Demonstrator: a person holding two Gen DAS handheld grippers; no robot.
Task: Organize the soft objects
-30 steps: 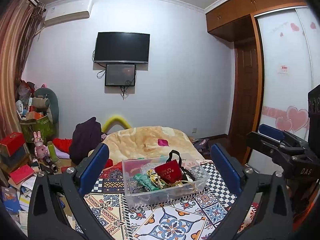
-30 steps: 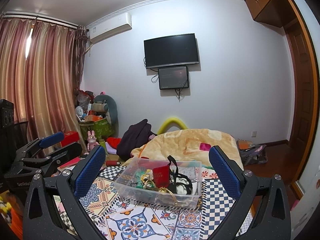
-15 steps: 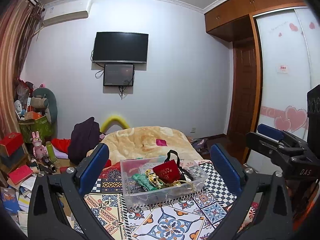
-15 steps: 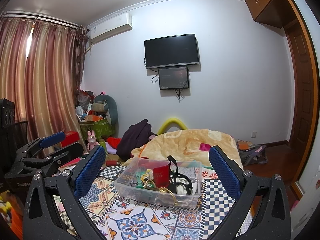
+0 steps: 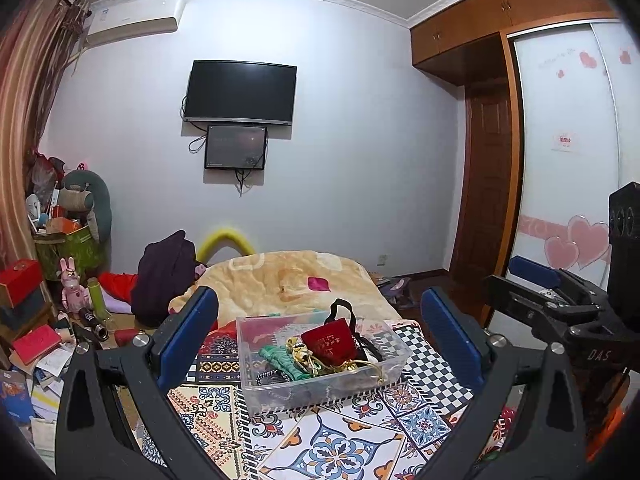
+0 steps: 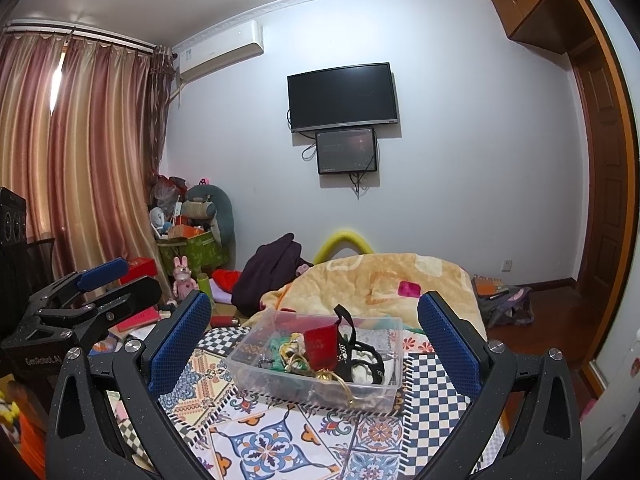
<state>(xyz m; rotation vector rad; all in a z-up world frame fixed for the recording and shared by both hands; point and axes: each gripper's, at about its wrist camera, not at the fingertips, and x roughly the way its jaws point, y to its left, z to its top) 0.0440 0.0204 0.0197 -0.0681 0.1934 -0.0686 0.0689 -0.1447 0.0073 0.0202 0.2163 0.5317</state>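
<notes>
A clear plastic bin [image 5: 384,378] [image 6: 372,394] stands on a patterned tile-print cloth [image 5: 332,440] [image 6: 272,440]. It holds a red pouch [image 5: 330,342] [image 6: 320,346], a teal knit piece [image 5: 280,360], gold cords [image 5: 302,354], black straps [image 6: 348,336] and a white cloth [image 6: 370,362]. My left gripper [image 5: 320,332] is open and empty, held back from the bin. My right gripper [image 6: 314,330] is open and empty, also short of the bin. Each gripper shows at the edge of the other's view, the right one [image 5: 560,300] and the left one [image 6: 88,300].
A yellow blanket [image 5: 288,280] [image 6: 380,280] lies behind the bin, with a dark garment [image 5: 168,276] beside it. Boxes, toys and papers [image 5: 48,320] crowd the left. A wooden door [image 5: 488,200] and a wardrobe [image 5: 572,160] are on the right.
</notes>
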